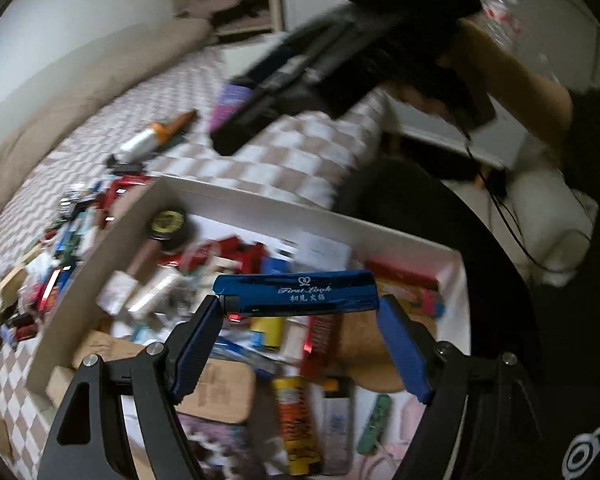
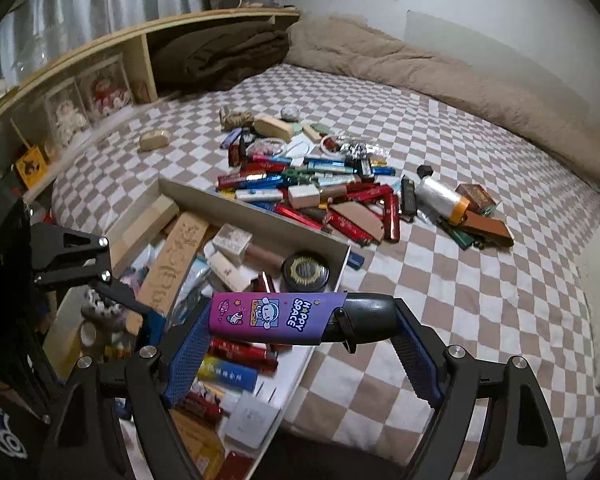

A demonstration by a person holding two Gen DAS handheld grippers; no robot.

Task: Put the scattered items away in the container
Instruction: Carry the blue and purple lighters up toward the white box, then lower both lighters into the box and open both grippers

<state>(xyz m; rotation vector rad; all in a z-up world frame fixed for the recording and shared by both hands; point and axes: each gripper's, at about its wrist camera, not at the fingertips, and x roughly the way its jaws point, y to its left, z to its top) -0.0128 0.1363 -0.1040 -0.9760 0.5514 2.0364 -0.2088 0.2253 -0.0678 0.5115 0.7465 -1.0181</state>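
My left gripper [image 1: 300, 300] is shut on a shiny blue lighter [image 1: 296, 294], held crosswise above the white box [image 1: 260, 206], which holds several lighters, cases and small boxes. My right gripper [image 2: 302, 318] is shut on a purple "Happy Space" lighter [image 2: 276, 316] with a black end, held over the box's right wall [image 2: 256, 216]. In the left wrist view the right gripper [image 1: 320, 68] hangs high over the bed with the purple lighter [image 1: 230, 106]. A pile of scattered lighters [image 2: 320, 192] lies on the checkered bedsheet [image 2: 460, 280] beyond the box.
A clear tape roll [image 2: 440, 194] and a brown case [image 2: 488, 228] lie right of the pile. A wooden headboard shelf [image 2: 100, 64] stands at the back left. A beige duvet [image 2: 440, 64] runs along the wall. My left gripper's frame [image 2: 68, 256] shows at the left.
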